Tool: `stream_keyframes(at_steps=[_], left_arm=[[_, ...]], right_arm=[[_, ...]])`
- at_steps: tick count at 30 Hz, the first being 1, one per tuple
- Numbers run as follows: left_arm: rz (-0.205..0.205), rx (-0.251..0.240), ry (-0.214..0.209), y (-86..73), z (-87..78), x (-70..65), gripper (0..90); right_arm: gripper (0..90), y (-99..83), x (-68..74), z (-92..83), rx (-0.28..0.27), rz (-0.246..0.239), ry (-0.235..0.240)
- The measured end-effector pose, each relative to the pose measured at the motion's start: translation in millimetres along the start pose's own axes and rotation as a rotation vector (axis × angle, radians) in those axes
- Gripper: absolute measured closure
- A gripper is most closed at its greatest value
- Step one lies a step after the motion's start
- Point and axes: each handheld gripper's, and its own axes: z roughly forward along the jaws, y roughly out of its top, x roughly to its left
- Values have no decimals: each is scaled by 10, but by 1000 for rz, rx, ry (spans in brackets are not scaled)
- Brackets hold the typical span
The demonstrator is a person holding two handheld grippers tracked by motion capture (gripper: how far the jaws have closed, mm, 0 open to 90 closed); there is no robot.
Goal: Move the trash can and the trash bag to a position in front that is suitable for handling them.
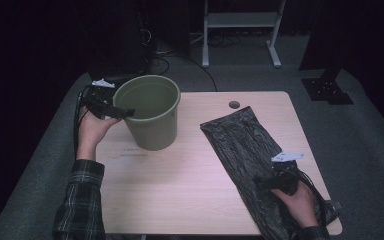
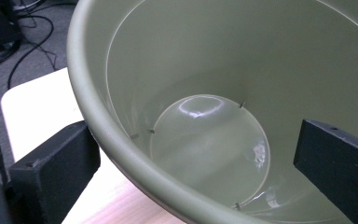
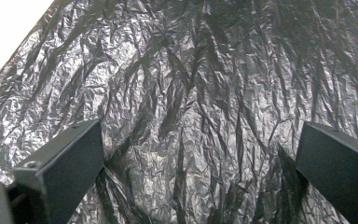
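- The left claw [image 1: 114, 108] straddles the rim of the green bucket [image 1: 152, 120], its jaws apart: in the left gripper view one jaw sits outside the wall and the other hangs inside, neither pressing on the plastic.
- The bucket stands upright, mouth up, near the far left corner of the counter [image 1: 180, 175]; bare wood lies in front of it and to its right.
- The right claw [image 1: 265, 184] hovers low over the black bag [image 1: 240, 145], jaws wide apart, with crinkled plastic spread between them in the right gripper view.
- The bag lies flat on the right half of the counter, its long axis running from the far middle to the near right corner, where its end droops over the edge.
- A broad strip of open counter separates bucket and bag.
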Motion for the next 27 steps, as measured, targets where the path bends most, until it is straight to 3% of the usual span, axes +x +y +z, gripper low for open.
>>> stream_keyframes(at_steps=[13, 27], left_arm=[[58, 20, -53, -18, -24, -297, 0], [89, -6, -114, -139, -101, -605, 0]], right_arm=[[3, 0, 1, -1, 0, 1, 0], [4, -1, 2, 0, 0, 1, -1]])
